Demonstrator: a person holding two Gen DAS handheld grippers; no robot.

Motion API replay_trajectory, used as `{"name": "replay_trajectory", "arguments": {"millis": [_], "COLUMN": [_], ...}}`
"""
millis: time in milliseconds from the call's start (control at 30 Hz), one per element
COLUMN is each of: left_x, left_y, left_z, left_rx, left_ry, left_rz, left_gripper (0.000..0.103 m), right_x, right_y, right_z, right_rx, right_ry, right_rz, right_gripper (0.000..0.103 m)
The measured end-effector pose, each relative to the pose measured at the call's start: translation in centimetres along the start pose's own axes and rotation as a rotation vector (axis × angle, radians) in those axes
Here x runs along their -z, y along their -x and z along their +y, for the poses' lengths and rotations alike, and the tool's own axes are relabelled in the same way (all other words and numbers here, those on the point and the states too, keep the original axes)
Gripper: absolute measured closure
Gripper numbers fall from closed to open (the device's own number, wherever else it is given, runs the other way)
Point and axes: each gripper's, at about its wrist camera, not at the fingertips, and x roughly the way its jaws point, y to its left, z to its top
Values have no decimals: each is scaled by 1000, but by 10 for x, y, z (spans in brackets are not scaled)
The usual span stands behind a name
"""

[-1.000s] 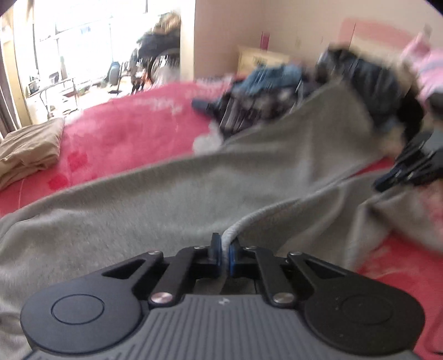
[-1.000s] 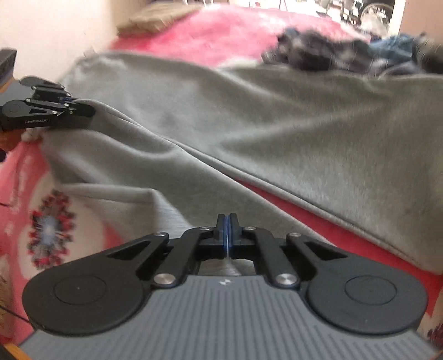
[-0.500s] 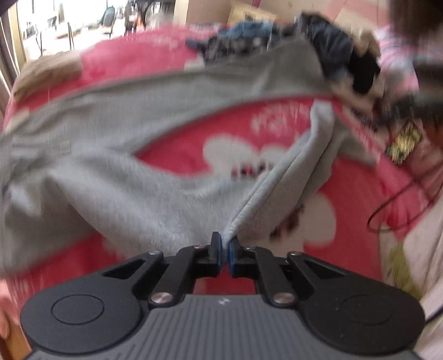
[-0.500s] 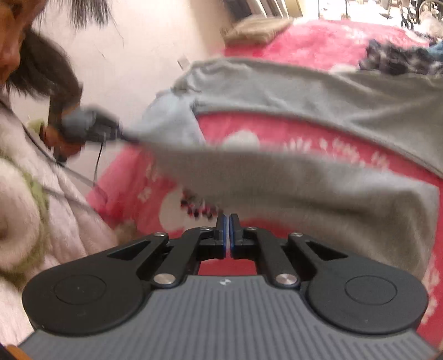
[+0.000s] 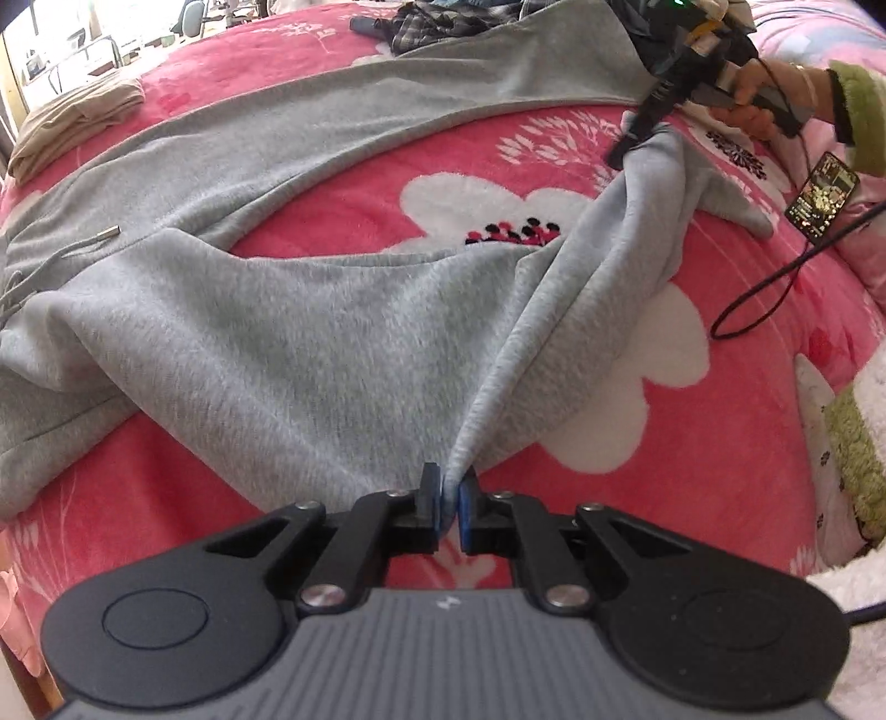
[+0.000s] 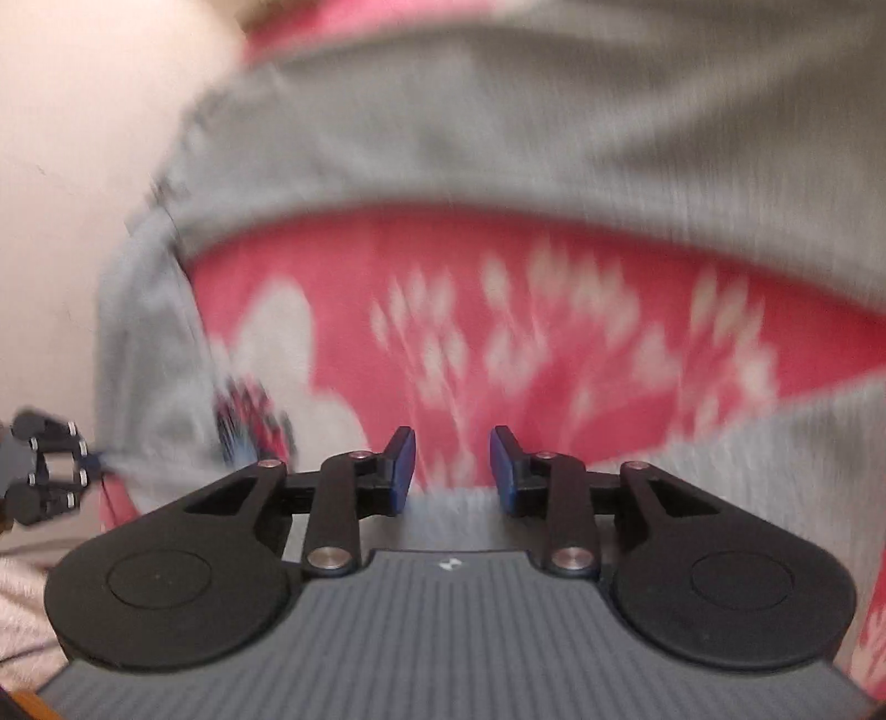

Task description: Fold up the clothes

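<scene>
Left tool is pinching the soft grey fleece sweatpants' hem; right tool is opening, nothing between its pads. I'd be keeping that hem taut ahead of the left tool, so the leg's landing flat on the pink floral bed blanket.

Bed: pink floral blanket covering the whole surface
Wall: plain pale wall beside the bed
Light: bright daylight at the far left corner
Furniture: chairs there, blurred
</scene>
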Motion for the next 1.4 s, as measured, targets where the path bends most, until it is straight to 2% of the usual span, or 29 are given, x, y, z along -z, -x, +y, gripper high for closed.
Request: {"name": "replay_trajectory", "arguments": {"millis": [100,200,300,400,500,533,600,700,767,867,967,1033,1100,1133,1200,1300,1400], "left_x": [0,-3,-7,-8,-10,-11,-17,-36,-54,-85,-107,-115,-114,-112,-106,-85,-60], "left_y": [-2,0,0,-2,2,5,15,30,38,38,24,18,20,25,38,65,74], "left_z": [4,6,7,9,8,7,9,17,22,33,49,61,69,74,83,94,95], "left_rx": [2,21,31,31,24,18,19,20,16,-17,-36,-12,3,6,-1,-54,-196], "left_ry": [12,22,18,18,30,27,55,100,113,156,224,280,335,355,392,446,436], "left_rz": [3,-6,-9,-8,-12,-25,-70,-168,-246,-346,-373,-364,-390,-401,-441,-492,-431], "left_gripper": [95,95,95,95,95,95,95,96,96,95,86,71,65,54,46,42,42], "right_x": [31,73,116,158,175,174,163,143,132,120,113,117,122,125,129,132,129], "right_y": [7,20,14,-8,-15,-10,12,49,64,78,79,76,79,79,73,64,54], "right_z": [6,16,15,16,17,17,17,12,5,-7,-21,-24,-29,-28,-25,-25,-24], "right_rx": [-19,-39,-88,-80,-84,-98,-158,-253,-275,-243,-222,-221,-211,-199,-176,-168,-169], "right_ry": [33,49,-38,-91,-132,-132,-156,-227,-269,-323,-398,-425,-424,-418,-408,-411,-420], "right_rz": [72,102,172,279,283,268,152,-58,-161,-261,-285,-280,-275,-273,-269,-266,-278], "right_gripper": [74,72,72,72,71,71,71,57,56,54,54,54,54,54,53,53,53]}}
